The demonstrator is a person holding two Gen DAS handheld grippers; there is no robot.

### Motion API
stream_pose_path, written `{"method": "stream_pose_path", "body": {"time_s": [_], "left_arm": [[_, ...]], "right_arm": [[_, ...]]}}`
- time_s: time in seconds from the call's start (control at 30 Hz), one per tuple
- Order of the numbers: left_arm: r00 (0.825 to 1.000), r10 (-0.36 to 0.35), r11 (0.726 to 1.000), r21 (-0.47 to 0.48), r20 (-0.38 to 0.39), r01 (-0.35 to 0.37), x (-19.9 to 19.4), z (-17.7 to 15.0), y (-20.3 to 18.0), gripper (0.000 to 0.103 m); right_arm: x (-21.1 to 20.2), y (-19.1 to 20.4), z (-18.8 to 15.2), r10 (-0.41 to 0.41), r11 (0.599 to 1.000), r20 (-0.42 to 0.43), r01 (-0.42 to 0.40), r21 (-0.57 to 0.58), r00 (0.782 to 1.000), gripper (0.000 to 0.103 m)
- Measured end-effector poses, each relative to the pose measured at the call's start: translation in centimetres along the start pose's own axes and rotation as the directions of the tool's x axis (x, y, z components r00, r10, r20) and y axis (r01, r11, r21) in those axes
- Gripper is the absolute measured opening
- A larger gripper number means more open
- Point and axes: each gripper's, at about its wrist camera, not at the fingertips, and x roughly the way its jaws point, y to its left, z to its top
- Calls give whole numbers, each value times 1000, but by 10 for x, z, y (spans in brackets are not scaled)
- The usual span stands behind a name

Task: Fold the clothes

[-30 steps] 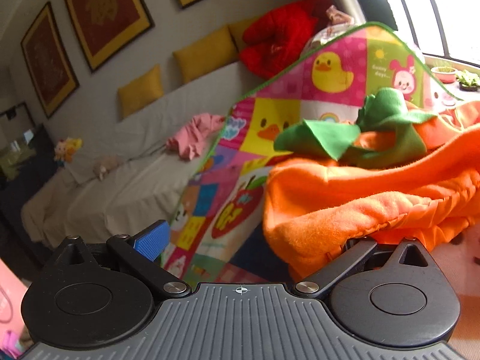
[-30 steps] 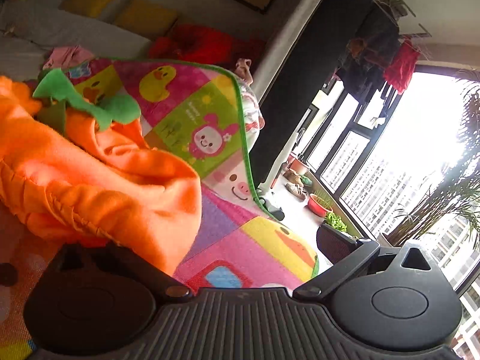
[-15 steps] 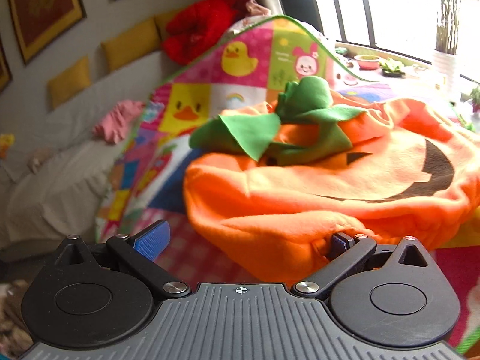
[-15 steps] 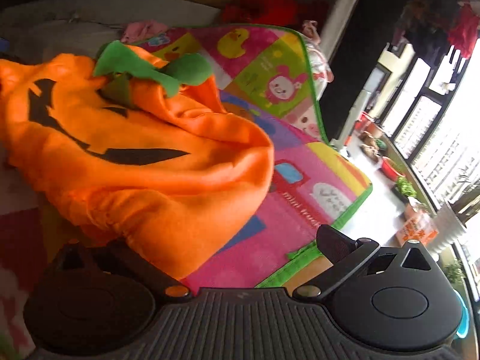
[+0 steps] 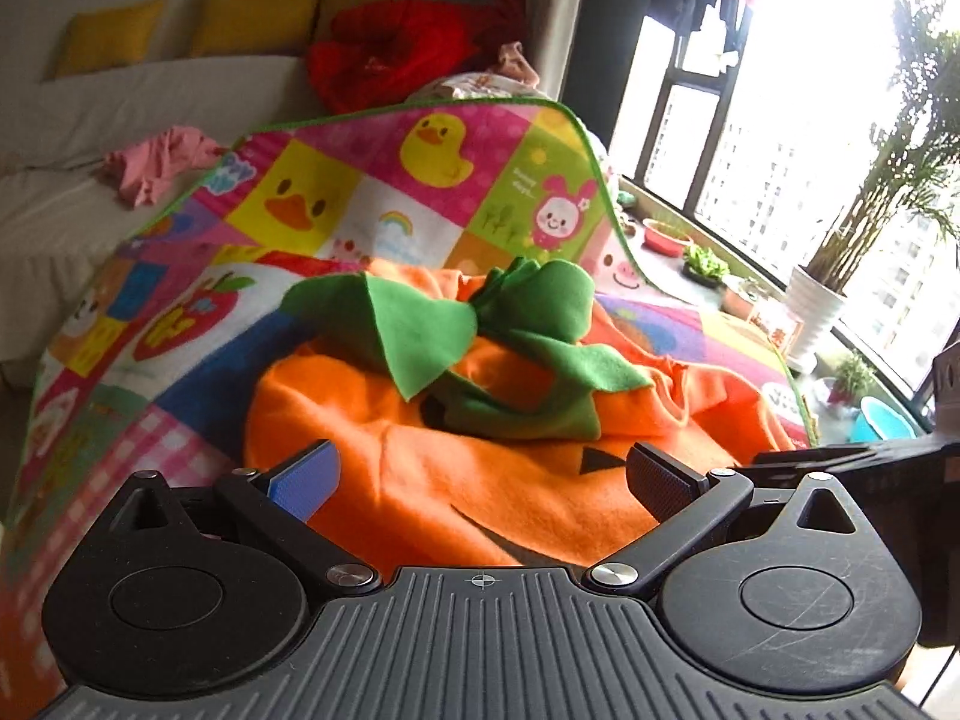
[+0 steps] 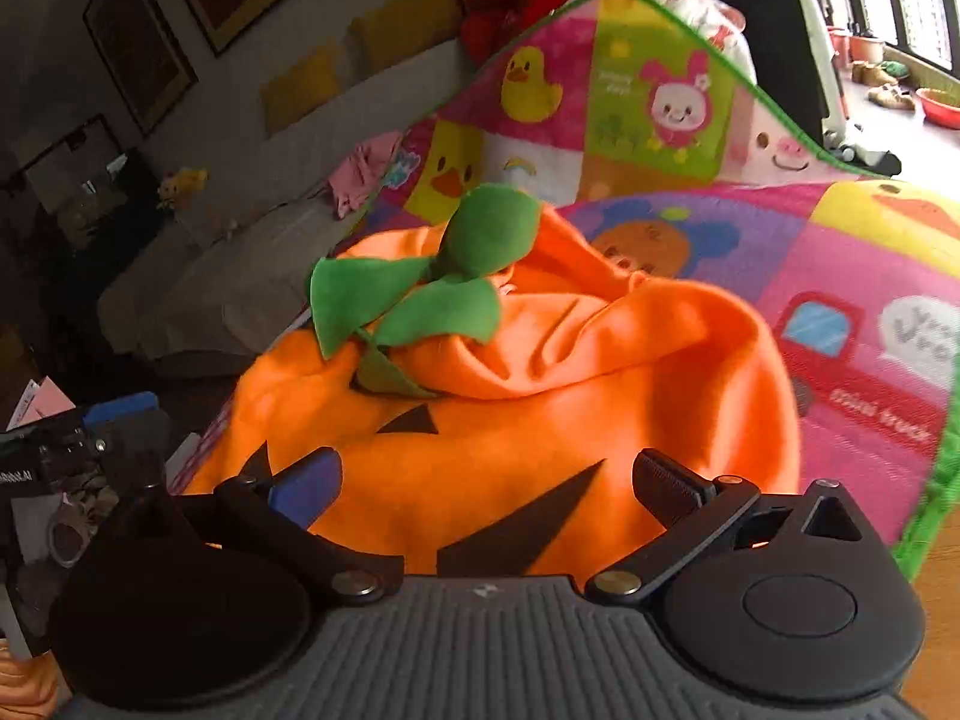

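Underneath everything lies a patchwork play mat [image 5: 336, 204] of ducks, a bunny and a strawberry, edged in green, its far side rising toward a white sofa [image 5: 72, 120]. Yellow cushions [image 5: 252, 18] line the sofa's back, a red garment [image 5: 390, 54] is heaped at its end, and a small pink garment [image 5: 156, 162] lies on the seat beside the mat's corner. To the right, tall windows [image 5: 738, 138] let in bright daylight over potted plants [image 5: 840, 264] on the ledge.

The orange pumpkin costume [image 5: 456, 480] lies crumpled on the mat, green felt leaves [image 5: 456, 336] bunched on top and black face shapes showing on the near fabric.

Only the left wrist view takes in the windows, the tall plant and a dark edge of the other tool at the far right. Only the right wrist view shows framed pictures [image 6: 138, 54] on the dim wall, a yellow toy [image 6: 183, 180] by the sofa, a mat panel with a red truck [image 6: 822, 324], bare wood floor [image 6: 942, 546] past the mat's green border, and the other gripper at its left margin.

The left gripper [image 5: 480, 474] has its fingers spread wide, nothing between them; the orange fabric lies below and beyond the tips. The right gripper [image 6: 486, 480] is likewise spread wide over the costume's black mouth shape, gripping nothing; whether its tips touch the cloth cannot be told.
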Motion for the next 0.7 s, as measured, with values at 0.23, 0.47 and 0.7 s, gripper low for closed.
{"method": "stream_pose_path", "body": {"time_s": [0.23, 0.47, 0.7], "left_arm": [[986, -14, 994, -111, -164, -4, 46, -21, 25, 103], [974, -11, 994, -107, -228, -14, 60, -24, 27, 103], [958, -34, 994, -106, -285, 4, 63, -18, 29, 103]], "right_arm": [[25, -9, -13, -9, 999, -80, 13, 51, 997, 103], [31, 5, -11, -57, 998, -140, 53, -31, 989, 103], [-22, 13, 46, -128, 955, 33, 133, -266, 991, 103]]}}
